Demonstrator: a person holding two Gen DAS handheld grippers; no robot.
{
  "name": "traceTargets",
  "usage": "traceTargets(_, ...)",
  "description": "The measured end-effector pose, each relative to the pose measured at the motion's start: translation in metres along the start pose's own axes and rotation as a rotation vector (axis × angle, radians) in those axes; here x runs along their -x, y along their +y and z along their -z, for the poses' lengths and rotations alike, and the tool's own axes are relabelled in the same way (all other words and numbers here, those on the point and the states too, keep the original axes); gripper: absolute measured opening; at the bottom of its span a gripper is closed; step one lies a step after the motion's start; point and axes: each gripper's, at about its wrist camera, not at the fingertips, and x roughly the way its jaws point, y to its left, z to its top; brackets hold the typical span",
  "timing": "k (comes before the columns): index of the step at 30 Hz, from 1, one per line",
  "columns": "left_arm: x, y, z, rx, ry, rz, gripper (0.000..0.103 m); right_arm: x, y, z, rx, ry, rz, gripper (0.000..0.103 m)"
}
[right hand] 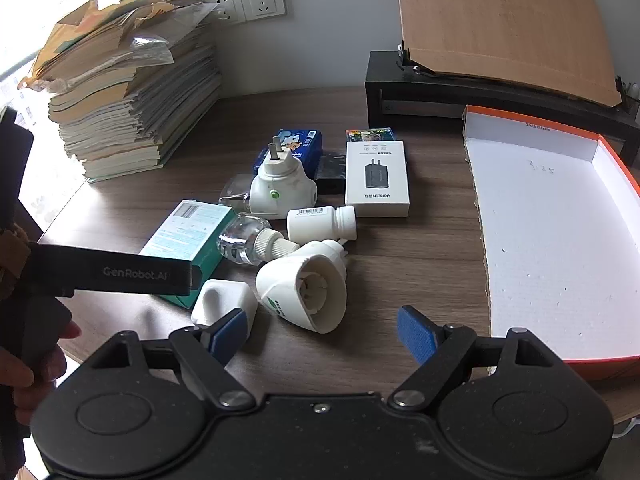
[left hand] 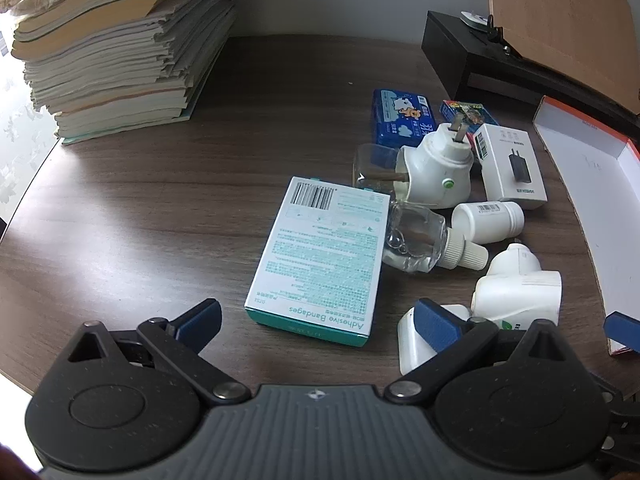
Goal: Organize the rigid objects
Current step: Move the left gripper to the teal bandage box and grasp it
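A teal adhesive bandage box (left hand: 320, 260) (right hand: 188, 236) lies flat on the wooden desk (left hand: 160, 208), just ahead of my open, empty left gripper (left hand: 320, 322). Right of it lie a clear bottle (left hand: 420, 244) (right hand: 248, 240), a white pill bottle (left hand: 488, 222) (right hand: 320, 222), two white plug-in heaters (left hand: 432, 168) (right hand: 302, 284), a white charger box (left hand: 510, 164) (right hand: 378, 178) and a small white block (left hand: 416, 340) (right hand: 224, 300). My right gripper (right hand: 320, 334) is open and empty, just short of the near heater.
An orange-rimmed white tray (right hand: 560, 240) (left hand: 600, 184) lies at the right. A tall stack of books (left hand: 120, 40) (right hand: 132, 92) stands back left. A black stand (right hand: 480, 92) with a cardboard sheet is behind. A blue tissue pack (left hand: 400, 116) and a small colourful box (left hand: 468, 112) lie farther back.
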Motion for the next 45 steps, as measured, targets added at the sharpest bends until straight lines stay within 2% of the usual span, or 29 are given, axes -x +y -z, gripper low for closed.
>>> traceTargets(13,-0.015,0.002,-0.010,-0.022,0.004,0.005,0.103,-0.005,0.000,0.000,-0.024,0.000,-0.007,0.096)
traceTargets(28,-0.039,0.007,-0.017,-0.053,0.014,0.026,0.103,-0.010,0.005,0.002,-0.032,0.030,0.027,0.096)
traceTargets(30,-0.043,0.008,-0.017,-0.053,0.010,0.023,0.099,-0.010,0.006,0.003,-0.026,0.034,0.035,0.096)
traceTargets(35,-0.046,0.007,-0.019,-0.084,-0.020,0.032,0.096,-0.013,0.008,0.004,-0.022,0.046,0.047,0.096)
traceTargets(37,-0.044,0.006,-0.018,-0.097,-0.052,0.041,0.081,-0.015,0.008,0.003,-0.024,0.050,0.050,0.096)
traceTargets(39,-0.041,0.006,-0.017,-0.104,-0.075,0.040,0.072,-0.017,0.007,0.002,-0.034,0.049,0.048,0.096)
traceTargets(45,-0.038,0.011,-0.013,-0.075,-0.083,0.066,0.072,-0.027,0.007,-0.006,-0.052,0.044,0.010,0.096)
